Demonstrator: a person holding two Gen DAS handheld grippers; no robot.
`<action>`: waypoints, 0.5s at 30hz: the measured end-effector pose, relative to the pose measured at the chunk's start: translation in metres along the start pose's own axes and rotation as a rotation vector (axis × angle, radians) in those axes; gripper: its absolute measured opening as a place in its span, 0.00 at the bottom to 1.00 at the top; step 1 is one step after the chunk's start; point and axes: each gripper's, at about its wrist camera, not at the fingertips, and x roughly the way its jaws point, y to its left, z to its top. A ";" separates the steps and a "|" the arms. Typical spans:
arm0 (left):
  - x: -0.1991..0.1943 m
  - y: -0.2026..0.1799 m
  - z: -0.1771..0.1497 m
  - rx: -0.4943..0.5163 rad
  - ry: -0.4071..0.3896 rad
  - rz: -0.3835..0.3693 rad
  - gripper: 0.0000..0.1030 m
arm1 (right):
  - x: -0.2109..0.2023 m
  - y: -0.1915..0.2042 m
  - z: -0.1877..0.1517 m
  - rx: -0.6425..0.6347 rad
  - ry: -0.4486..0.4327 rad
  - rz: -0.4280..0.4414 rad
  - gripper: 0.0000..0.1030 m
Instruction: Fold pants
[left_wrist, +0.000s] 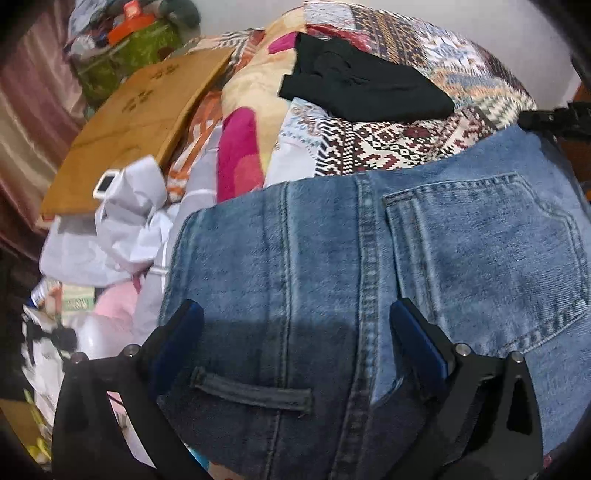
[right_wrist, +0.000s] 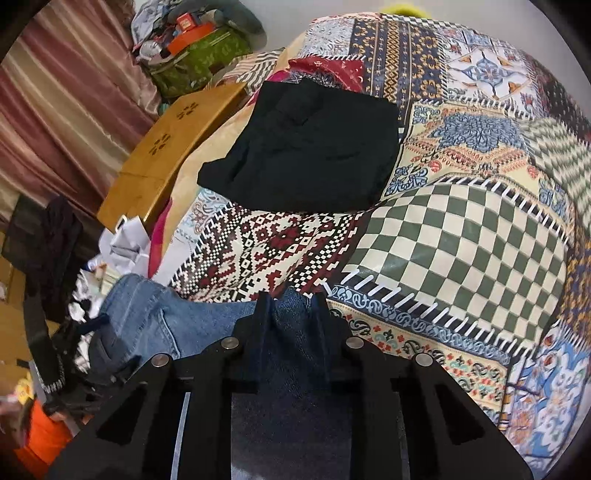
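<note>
Blue jeans (left_wrist: 369, 258) hang in front of the left wrist camera, back pocket and belt loop showing. My left gripper (left_wrist: 295, 314) is open, its jaws wide apart around the waistband area, not clamping it. My right gripper (right_wrist: 291, 299) is shut on the jeans (right_wrist: 147, 321), with a fold of denim pinched between its fingers; the rest of the denim trails left. The right gripper's tip also shows at the right edge of the left wrist view (left_wrist: 554, 118), holding the jeans' far corner. Both are held above the patchwork bed cover (right_wrist: 461, 240).
A folded black garment (right_wrist: 306, 155) lies on the bed further back. A wooden board (right_wrist: 166, 155) leans at the bed's left side. Crumpled white paper (left_wrist: 125, 221), bags and clutter sit on the floor to the left, before a curtain (right_wrist: 55, 103).
</note>
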 end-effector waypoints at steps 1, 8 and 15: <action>-0.003 0.003 -0.002 -0.013 -0.002 0.006 1.00 | -0.005 0.000 0.000 0.015 -0.018 -0.023 0.19; -0.054 0.050 -0.010 -0.200 -0.094 -0.023 1.00 | -0.070 0.002 -0.026 0.001 -0.081 -0.069 0.44; -0.045 0.093 -0.032 -0.425 0.042 -0.142 1.00 | -0.111 0.003 -0.097 -0.042 -0.131 -0.152 0.50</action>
